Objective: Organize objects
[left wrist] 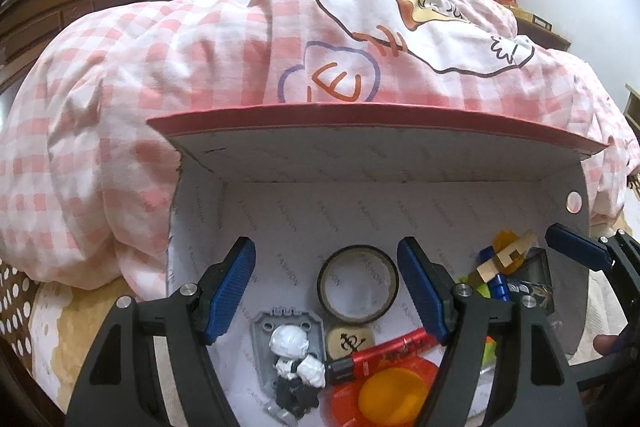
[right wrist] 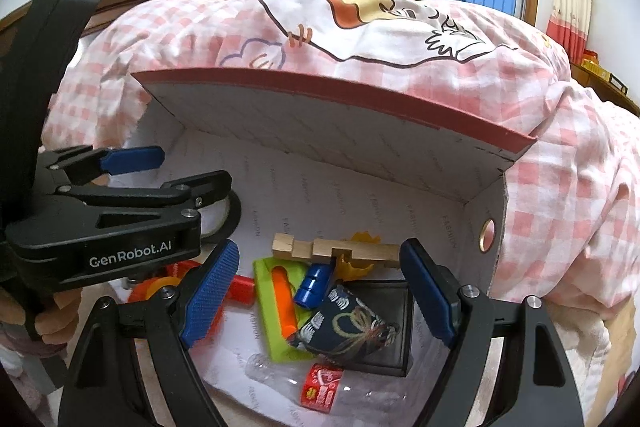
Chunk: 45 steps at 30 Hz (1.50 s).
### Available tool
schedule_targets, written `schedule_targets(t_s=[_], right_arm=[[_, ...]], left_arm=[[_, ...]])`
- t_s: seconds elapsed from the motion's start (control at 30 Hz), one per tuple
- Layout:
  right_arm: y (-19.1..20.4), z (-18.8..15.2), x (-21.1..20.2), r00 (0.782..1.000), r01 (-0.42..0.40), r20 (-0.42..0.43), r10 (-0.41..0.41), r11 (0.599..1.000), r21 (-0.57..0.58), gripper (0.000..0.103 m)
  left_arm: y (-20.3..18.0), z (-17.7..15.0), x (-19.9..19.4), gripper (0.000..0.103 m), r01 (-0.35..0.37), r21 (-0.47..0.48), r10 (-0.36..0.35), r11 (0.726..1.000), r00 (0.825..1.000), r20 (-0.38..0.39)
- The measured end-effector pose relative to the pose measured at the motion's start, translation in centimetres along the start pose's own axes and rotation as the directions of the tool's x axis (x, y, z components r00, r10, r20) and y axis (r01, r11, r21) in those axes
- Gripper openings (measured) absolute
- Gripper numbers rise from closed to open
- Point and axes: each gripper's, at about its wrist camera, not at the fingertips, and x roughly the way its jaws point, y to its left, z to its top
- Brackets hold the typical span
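Both tongs, left (left wrist: 326, 291) and right (right wrist: 320, 295), hover open and empty over a white box (left wrist: 280, 187) on the bed, above its tape roll (left wrist: 358, 285) and wooden puzzle (right wrist: 336, 247).

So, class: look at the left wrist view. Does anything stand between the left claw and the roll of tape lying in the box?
Nothing visible does. The left claw hovers open and empty over the box, and the roll of tape lies flat on the floor between its fingers. The toy figure and round wooden piece lie nearer the camera, beside it.
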Motion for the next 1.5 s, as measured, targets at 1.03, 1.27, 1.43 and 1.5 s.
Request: schedule_targets(t_s=[1.03,1.27,1.43,1.5], right_arm=[[2.3,-5.7,-8.6,0.991,-0.105,-0.066,0.121,0.973,0.206,0.084],[2.5,-8.4,-8.1,0.990,-0.060,-0.113,0.087,0.973,0.221,0.084],[2.5,-9.6,-7.3,0.989,-0.039,-0.132,0.069,0.974,0.223,0.084],[2.4,-9.9,-7.0,0.988,-0.034,-0.136,0.067,0.973,0.230,0.084]], left_arm=[[1.9,-9.5,-10.3,0.074,-0.046,-0.052,0.043,0.998,0.998,-0.054],[1.4,-11.9,-9.6,0.074,-0.044,-0.047,0.038,0.998,0.992,-0.118],[1.2,-12.5,-8.5,0.074,-0.041,-0.061,0.031,0.997,0.989,-0.147],[1.1,-12.6,-8.2,0.074,-0.040,-0.064,0.030,0.997,0.988,-0.151]])
